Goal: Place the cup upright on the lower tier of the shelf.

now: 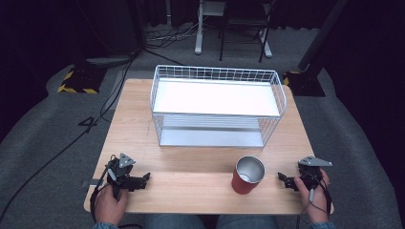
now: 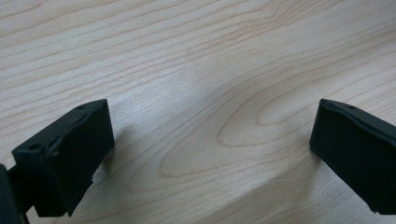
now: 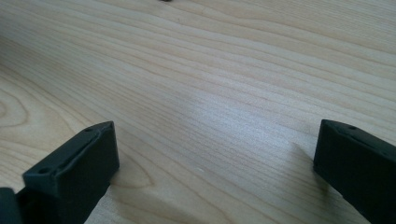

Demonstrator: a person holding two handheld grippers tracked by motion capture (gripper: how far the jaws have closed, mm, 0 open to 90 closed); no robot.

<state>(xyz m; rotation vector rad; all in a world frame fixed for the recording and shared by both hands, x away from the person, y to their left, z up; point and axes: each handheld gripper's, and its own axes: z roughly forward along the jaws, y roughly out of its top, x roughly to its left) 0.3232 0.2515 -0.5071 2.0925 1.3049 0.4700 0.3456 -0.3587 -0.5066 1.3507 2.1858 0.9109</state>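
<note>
Cup (image 1: 248, 174) stands before basket (image 1: 217, 106) on table (image 1: 138, 129).

Left gripper (image 2: 212, 154): I'm seeing both jaws running off the frame's bottom corners in its own view.
Right gripper (image 3: 215, 168): likewise cropping at both lower corners.
Cup (image 1: 248, 174): its base is hiding behind its own wall.
Forearms: the bottom edge is cutting them off.

Black two-jaw tongs (image 1: 146, 177) with grey three-cornered top plates, trailing cables, blue denim sleeves.
</note>
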